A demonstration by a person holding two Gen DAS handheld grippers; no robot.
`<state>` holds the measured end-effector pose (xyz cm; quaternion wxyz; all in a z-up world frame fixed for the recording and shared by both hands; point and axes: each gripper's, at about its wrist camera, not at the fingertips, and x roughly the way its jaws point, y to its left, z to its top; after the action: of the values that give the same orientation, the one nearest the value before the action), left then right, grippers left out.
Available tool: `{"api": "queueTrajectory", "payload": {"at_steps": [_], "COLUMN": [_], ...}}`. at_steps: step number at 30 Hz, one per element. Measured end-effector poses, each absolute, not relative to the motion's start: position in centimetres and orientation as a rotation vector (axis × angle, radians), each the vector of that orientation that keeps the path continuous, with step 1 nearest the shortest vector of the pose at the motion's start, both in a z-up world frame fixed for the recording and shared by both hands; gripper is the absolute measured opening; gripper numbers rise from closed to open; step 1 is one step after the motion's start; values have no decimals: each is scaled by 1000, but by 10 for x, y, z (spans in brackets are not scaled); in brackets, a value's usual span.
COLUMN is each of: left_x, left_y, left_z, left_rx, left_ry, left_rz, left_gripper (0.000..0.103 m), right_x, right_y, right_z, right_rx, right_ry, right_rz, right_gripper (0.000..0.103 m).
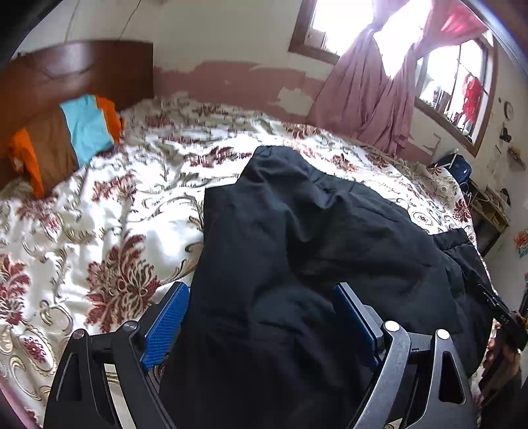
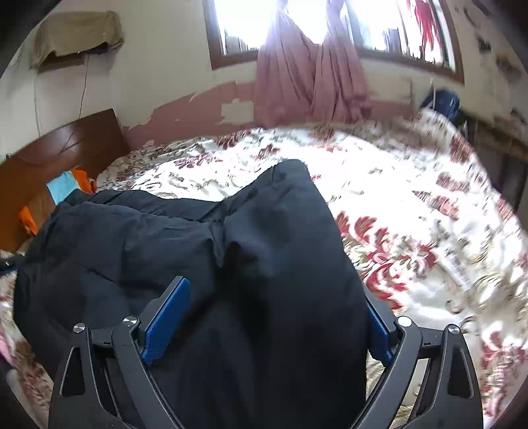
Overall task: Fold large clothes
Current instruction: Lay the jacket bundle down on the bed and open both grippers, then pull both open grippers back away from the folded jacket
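A: Start at the left edge of the left wrist view; what lies there?

B: A brown headboard point(image 1: 76, 72) fills the upper left; under it sits a pillow point(image 1: 66, 138) in orange, brown and light blue; the floral bedspread point(image 1: 109, 231) runs across the lower left and the middle.

A: And the garment?

B: The black garment point(image 1: 297, 247) lies rumpled on the bedspread, from the centre to the lower right; its near part runs between the blue pads of the left gripper point(image 1: 260, 316) at the bottom; the jaws stand wide apart and neither pad presses the cloth.

A: Further right?

B: Pink curtains point(image 1: 369, 99) hang at a bright window point(image 1: 333, 19) in the upper right.

A: The right wrist view?

B: The same headboard at middle left; the black garment point(image 2: 198, 247) covers the left and centre; the right gripper point(image 2: 274, 313) at the bottom gapes wide with cloth lying loose between its pads; the blurred bedspread point(image 2: 429, 214) fills the right side.
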<state>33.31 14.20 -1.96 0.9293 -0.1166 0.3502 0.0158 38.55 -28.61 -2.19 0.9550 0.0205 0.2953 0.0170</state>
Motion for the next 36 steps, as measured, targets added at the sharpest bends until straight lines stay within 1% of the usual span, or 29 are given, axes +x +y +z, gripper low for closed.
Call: {"api": "queueTrajectory", "payload": {"at_steps": [4, 8, 15, 22, 28, 36], "left_x": [318, 307, 285, 253, 219, 191], "left_y": [129, 113, 91, 83, 73, 67], "left_z": [-9, 2, 17, 35, 55, 68], "left_rx": [-195, -155, -139, -152, -110, -106], "left_ry": [657, 619, 571, 514, 465, 452], "left_rz": [34, 10, -26, -36, -20, -29], "left_gripper": [94, 96, 98, 100, 101, 102], "right_x": [362, 338, 307, 275, 246, 213], "right_y": [-281, -274, -266, -246, -228, -206], "right_z": [-2, 21, 37, 46, 63, 76], "right_rx": [14, 7, 63, 61, 49, 14], "right_ry": [517, 448, 393, 360, 325, 304], "right_rz": [-8, -14, 52, 87, 121, 163], "right_gripper": [94, 98, 101, 101, 101, 101]}}
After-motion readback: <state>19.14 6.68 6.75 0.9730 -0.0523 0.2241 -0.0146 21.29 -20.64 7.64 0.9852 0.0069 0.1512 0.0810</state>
